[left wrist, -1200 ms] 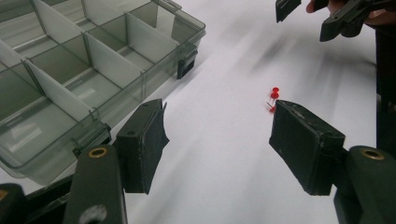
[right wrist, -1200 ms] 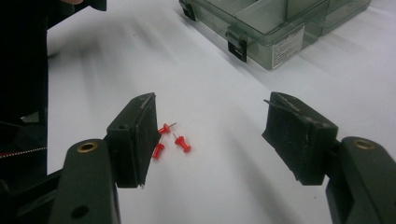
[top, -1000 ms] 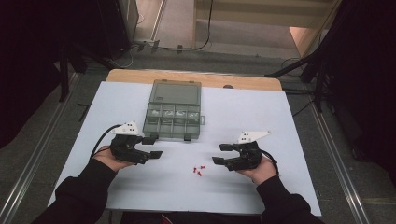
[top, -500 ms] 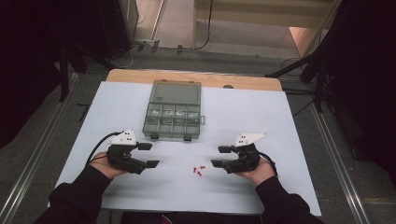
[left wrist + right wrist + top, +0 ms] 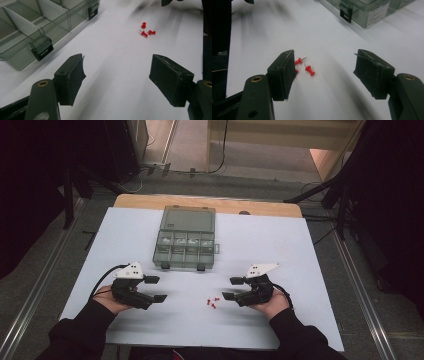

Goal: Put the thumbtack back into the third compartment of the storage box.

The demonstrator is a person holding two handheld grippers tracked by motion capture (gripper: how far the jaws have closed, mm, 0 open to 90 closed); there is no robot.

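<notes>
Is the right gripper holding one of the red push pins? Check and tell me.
No: in the right gripper view the right gripper has its jaws wide apart, and the red push pins lie loose on the white table.

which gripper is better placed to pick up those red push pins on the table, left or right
Right, probably. The right gripper is open with the red push pins lying just off its jaws, one jaw already beside them in its own view. The left gripper, also open, sits farther off across bare table.

Red push pins (image 5: 213, 302), white table (image 5: 310, 250), seemingly smoky-grey clear organiser box (image 5: 186, 238).
</notes>
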